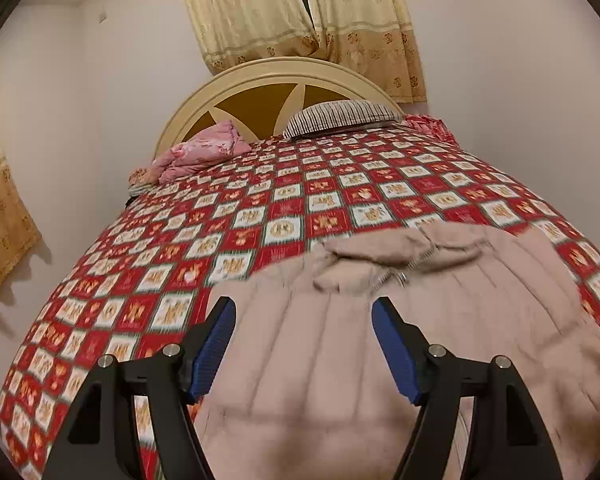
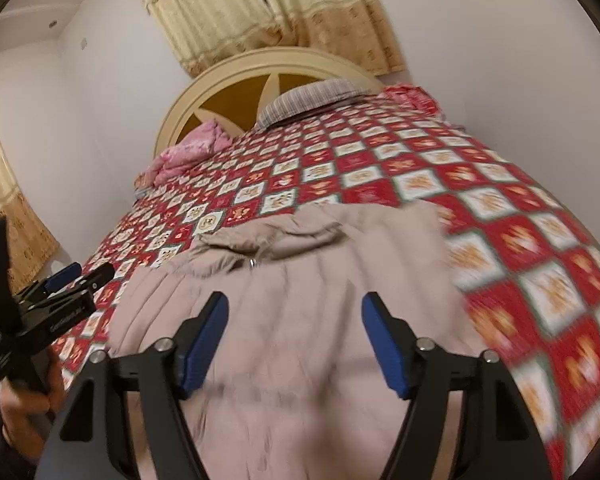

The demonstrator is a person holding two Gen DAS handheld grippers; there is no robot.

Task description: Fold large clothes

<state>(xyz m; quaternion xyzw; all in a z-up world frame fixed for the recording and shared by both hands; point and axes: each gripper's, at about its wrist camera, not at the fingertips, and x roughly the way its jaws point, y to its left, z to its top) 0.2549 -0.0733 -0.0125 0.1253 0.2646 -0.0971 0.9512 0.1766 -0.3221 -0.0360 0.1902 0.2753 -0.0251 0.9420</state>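
Both claws, the left claw [image 1: 303, 312] and the right claw [image 2: 295, 308], are open and empty above the coat [image 1: 380, 340] near the bed's [image 1: 260, 208] foot edge. Next, grab matching coat edges and fold evenly.

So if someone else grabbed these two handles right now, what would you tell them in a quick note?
Left tool: open, holding nothing, above the jacket.
Right tool: open, also empty, above the same jacket.
Jacket: beige, padded, lying on the red checked bedspread near the foot of the bed, collar toward the headboard, zip partly open.
Done: some folding looks done; how much is unclear.
Left: finish folding it.
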